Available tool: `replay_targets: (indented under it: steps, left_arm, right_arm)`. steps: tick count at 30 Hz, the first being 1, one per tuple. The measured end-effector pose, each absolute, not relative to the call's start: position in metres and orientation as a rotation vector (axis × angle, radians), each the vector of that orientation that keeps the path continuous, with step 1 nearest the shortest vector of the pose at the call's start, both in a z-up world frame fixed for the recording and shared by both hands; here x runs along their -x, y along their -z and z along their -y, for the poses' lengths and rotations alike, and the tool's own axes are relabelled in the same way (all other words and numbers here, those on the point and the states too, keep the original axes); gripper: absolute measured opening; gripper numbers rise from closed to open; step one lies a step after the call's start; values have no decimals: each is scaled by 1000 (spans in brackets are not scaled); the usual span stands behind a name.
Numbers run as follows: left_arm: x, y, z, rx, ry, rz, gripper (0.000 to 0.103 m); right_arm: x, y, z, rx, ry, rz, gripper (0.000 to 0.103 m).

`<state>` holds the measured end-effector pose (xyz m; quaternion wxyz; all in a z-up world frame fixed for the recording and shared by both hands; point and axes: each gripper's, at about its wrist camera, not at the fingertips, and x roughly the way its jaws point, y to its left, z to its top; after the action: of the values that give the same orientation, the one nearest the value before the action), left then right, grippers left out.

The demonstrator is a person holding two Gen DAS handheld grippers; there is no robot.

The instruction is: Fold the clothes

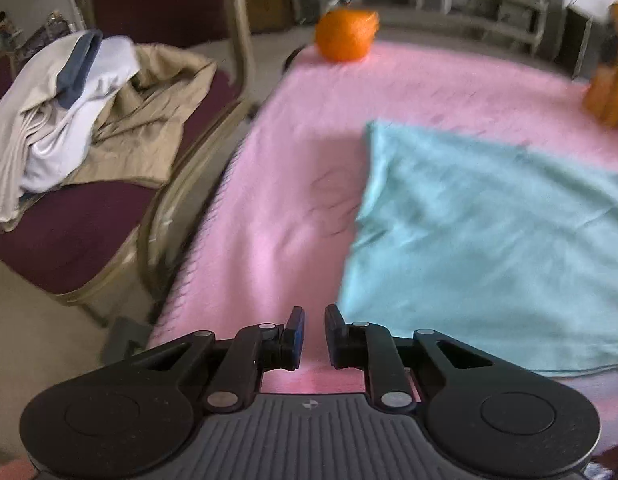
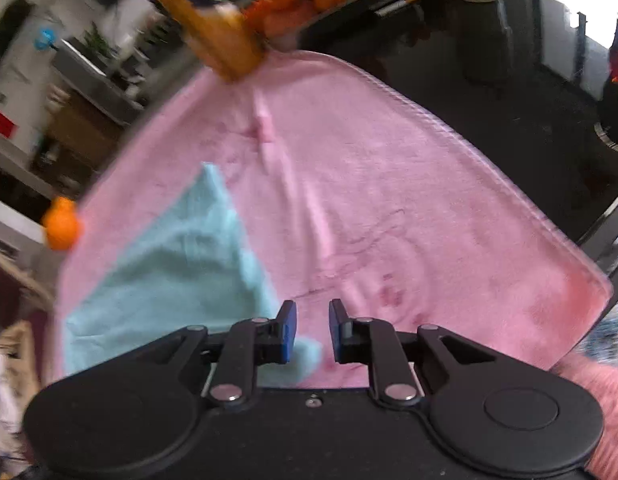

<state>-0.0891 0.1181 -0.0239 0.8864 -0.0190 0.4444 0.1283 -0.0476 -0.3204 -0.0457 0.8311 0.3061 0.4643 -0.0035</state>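
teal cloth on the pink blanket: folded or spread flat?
Lying flat. The teal cloth rests smooth on the pink blanket, with no fold line showing in either view. Whether it is already doubled over, cannot tell.

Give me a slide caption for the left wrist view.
Open left gripper above pink blanket, beside flat light-blue cloth.

A maroon-cushioned chair (image 1: 69,240) stands left on pale floor (image 1: 13,300) — far back, a railing (image 1: 489,12), daylit.
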Motion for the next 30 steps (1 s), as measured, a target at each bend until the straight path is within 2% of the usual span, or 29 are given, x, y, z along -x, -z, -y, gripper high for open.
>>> replay_targets:
  steps: [6,13,16,18,19,23,26,28,30]
  left_arm:
    - [81,24,-75,1,-117,-891,17]
    - [52,41,-47,32,-72,-938,17]
    - [44,54,-45,6,-95,-998,24]
    - [49,52,-45,-28,-107,-1006,24]
    - [52,52,-47,-39,-115,-1009,24]
    - [70,50,-66,-59,-175,-998,22]
    - [83,43,-76,-58,-189,-958,22]
    - [86,38,-81,-21,-163,-937,22]
    - [85,35,-79,-7,-147,-923,22]
  right_arm:
    - [47,43,283,-663,-199,-971,18]
    - [22,58,244,-752,-327,-1023,18]
    - [11,66,242,-765,-307,-1026,18]
    - [9,72,248,-754,-239,-1049,18]
    - [14,76,253,-751,-193,-1059,9]
    - [28,74,283,-771,-90,-1047,8]
    - [44,64,306,-767,-39,-1001,11]
    - [55,59,316,-821,-87,-962,24]
    - [66,56,318,-863,-136,-933,26]
